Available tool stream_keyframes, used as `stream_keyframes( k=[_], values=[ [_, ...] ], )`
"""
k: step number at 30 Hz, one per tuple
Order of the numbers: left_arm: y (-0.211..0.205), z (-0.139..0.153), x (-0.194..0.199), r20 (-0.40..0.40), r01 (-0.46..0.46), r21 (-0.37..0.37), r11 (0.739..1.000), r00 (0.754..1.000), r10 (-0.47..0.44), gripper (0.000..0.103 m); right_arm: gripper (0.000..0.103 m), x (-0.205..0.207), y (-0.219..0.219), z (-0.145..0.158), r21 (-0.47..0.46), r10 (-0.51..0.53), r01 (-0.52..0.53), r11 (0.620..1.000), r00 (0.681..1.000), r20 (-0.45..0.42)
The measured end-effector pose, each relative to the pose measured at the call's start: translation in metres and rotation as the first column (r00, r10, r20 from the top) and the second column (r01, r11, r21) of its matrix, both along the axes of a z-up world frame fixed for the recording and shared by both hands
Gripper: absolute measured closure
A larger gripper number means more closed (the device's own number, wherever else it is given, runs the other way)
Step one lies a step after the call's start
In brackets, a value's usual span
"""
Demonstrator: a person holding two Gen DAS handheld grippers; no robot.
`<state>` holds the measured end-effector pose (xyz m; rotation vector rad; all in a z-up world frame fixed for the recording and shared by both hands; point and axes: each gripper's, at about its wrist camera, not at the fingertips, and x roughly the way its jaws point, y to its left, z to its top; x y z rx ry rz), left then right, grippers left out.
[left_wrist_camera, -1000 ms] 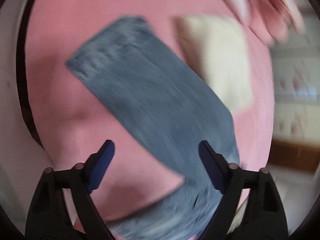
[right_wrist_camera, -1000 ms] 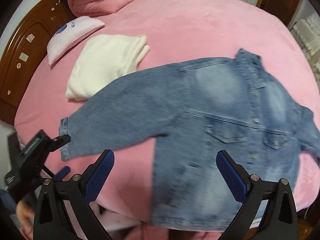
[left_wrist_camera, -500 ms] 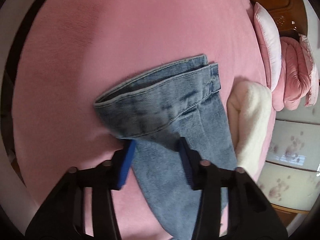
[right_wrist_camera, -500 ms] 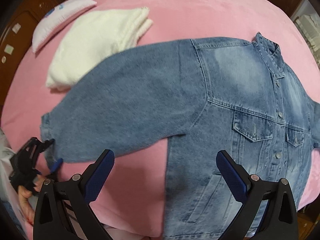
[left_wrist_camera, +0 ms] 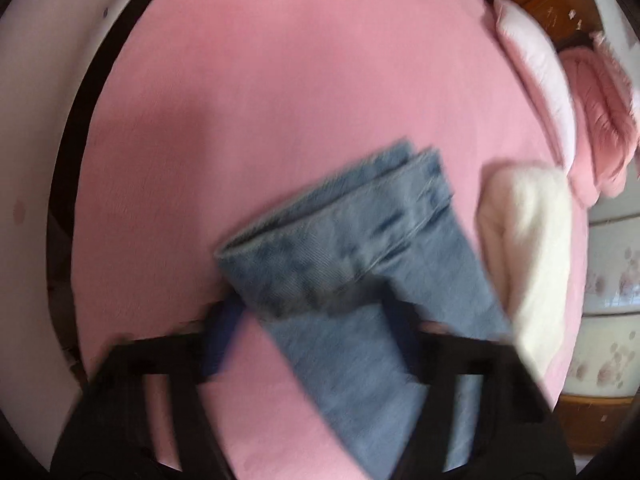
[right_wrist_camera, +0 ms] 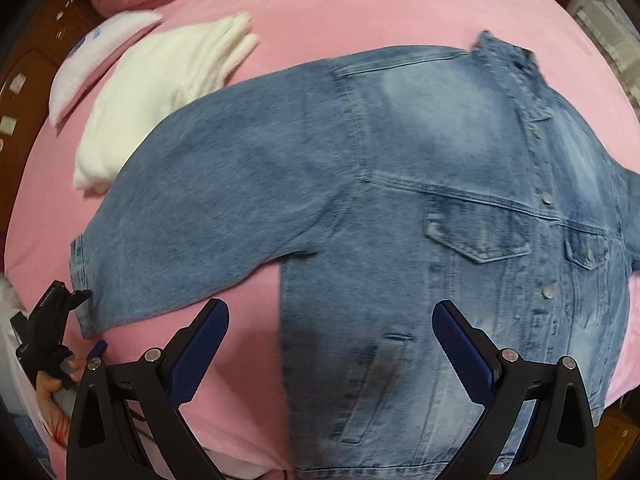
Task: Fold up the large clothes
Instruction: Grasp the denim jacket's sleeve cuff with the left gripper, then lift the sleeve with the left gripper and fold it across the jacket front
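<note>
Light-blue washed denim jacket spread front-up on pink-sheeted bed, filling centre and right of right wrist view; collar toward upper right, hem at lower edge, one sleeve stretched toward lower left.

Left gripper over sleeve cuff, centre of left wrist view; frame motion-blurred. Cuff folded between the blue pads, jaws partly closed and easing open slightly; pads seemingly touching denim on both sides. Same gripper seen at lower left of right wrist view, at the cuff edge, held by a hand.

Right gripper at bottom centre of right wrist view, jaws spread wide, nothing held; side seam of jacket below the gap.

Folded cream-white fleece garment at upper left, partly under the sleeve. White-and-pink pillow just beyond, beside brown wooden headboard.
</note>
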<state>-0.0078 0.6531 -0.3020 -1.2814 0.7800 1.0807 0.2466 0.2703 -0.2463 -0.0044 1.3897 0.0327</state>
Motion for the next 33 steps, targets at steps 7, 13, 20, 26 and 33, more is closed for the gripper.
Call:
stream_keyframes(
  k=[7,13,20,26,33],
  values=[
    [-0.019,0.054,0.023,0.146,0.061,0.184,0.981,0.985,-0.089,0.078,0.0,-0.003,-0.057,0.003,0.017,-0.115,0.115,0.993,0.993,0.011],
    [-0.099,0.167,0.065,0.218,0.206,0.5,0.841,0.91,-0.352,0.079,0.0,-0.009,-0.124,0.02,0.065,-0.221,0.218,0.974,0.974,0.05],
    [-0.252,0.256,0.131,0.241,0.339,0.723,0.601,0.693,-0.68,0.079,0.0,-0.019,-0.217,0.052,0.103,-0.311,0.3,0.948,0.945,0.106],
    [-0.386,0.242,0.192,0.17,0.493,0.734,0.468,0.535,-0.828,0.079,0.0,-0.025,-0.312,0.08,0.109,-0.378,0.363,0.926,0.905,0.194],
    [-0.549,0.135,0.231,0.002,0.735,0.613,0.288,0.364,-0.932,0.078,0.0,-0.036,-0.403,0.06,0.128,-0.456,0.438,0.89,0.865,0.209]
  ],
)
